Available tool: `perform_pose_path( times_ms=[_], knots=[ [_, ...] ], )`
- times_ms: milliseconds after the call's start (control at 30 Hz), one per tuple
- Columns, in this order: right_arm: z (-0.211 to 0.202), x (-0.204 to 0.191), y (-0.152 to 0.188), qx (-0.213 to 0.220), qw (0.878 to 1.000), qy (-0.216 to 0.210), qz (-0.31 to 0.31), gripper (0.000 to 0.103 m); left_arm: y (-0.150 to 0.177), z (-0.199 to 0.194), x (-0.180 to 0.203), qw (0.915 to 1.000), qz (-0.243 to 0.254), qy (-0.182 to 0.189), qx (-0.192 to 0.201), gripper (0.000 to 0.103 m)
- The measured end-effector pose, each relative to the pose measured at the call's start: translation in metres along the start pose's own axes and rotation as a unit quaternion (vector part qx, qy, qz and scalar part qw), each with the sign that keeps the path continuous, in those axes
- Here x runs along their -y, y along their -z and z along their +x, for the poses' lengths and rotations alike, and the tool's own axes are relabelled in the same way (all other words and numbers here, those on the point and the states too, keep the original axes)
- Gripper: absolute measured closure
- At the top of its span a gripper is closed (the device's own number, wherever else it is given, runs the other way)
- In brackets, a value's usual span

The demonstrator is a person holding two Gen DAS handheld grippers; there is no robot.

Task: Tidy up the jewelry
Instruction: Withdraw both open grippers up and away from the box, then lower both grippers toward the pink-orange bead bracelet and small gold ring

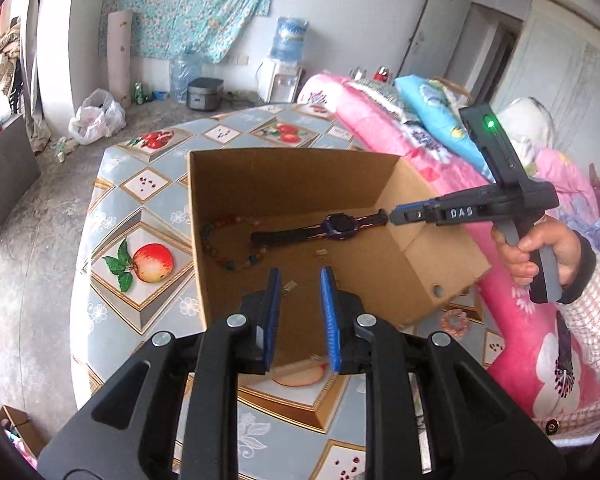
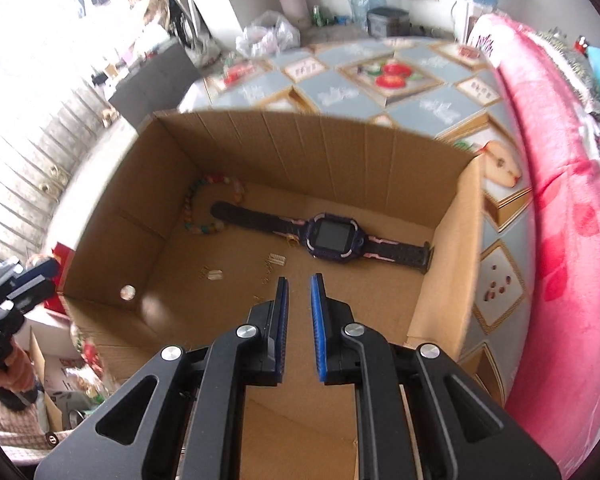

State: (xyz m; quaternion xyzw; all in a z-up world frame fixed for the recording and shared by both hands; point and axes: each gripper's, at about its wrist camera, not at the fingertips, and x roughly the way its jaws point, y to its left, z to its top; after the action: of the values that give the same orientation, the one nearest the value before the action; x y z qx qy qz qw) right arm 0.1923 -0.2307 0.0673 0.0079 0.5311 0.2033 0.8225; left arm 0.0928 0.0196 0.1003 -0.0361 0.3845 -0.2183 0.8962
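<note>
Left gripper (image 1: pixel 300 276): we see our blue ribbed pads standing apart with nothing between them, hovering over the near rim of the cardboard box (image 1: pixel 236 168).
Right gripper (image 2: pixel 299 282): our pads are narrowly parted with a slim gap and hold nothing; they hang above the box floor.
Smartwatch (image 2: pixel 332 236): lies flat on the box floor just ahead of the right gripper, its dark strap stretched out straight, the square screen ringed in purple.
Bead bracelet (image 2: pixel 198 208): round glossy beads in mixed pastel colours, curled in the far left corner ahead of the right gripper, touching the strap's end.
Small metal pieces (image 2: pixel 276 259): tiny pale items on the floor just ahead of the right pads; we cannot tell what they are.
Only the left view shows: the right gripper from the side, its tip at the box's right wall near the strap's end, the hand (image 1: pixel 540 252) on the handle, a green light, and a pink ring-shaped item (image 1: pixel 455 320) on the table right of the box.
Only the right view shows: the watch face clearly, and a round hole (image 2: pixel 128 292) in the left wall.
Box: plain brown corrugated card, open-topped.
Tablecloth (image 1: pixel 148 208): glossy, with diamond panels and fruit prints.
</note>
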Motion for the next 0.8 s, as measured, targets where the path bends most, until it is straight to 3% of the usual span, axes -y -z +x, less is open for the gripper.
perform_pose_path(
  times_ms=[300, 533, 633, 800],
  knots=[
    [-0.090, 0.004, 0.048, 0.118, 0.992, -0.025, 0.036, 0.091, 0.026, -0.018, 0.033, 0.9967, 0.033, 0.064, 0.037, 0.078],
    [-0.128, 0.028, 0.120, 0.182, 0.977, -0.048, 0.103, 0.091, 0.061, -0.016, 0.077, 0.9870, 0.090, 0.128, 0.035, 0.053],
    [-0.125, 0.040, 0.157, 0.189, 0.971, -0.052, 0.140, 0.091, 0.081, 0.000, 0.095, 0.9855, 0.104, 0.134, 0.007, 0.047],
    [-0.083, 0.057, 0.208, 0.141, 0.965, -0.074, 0.208, 0.091, 0.107, 0.040, 0.113, 0.9863, 0.123, 0.102, -0.041, 0.047]
  ],
)
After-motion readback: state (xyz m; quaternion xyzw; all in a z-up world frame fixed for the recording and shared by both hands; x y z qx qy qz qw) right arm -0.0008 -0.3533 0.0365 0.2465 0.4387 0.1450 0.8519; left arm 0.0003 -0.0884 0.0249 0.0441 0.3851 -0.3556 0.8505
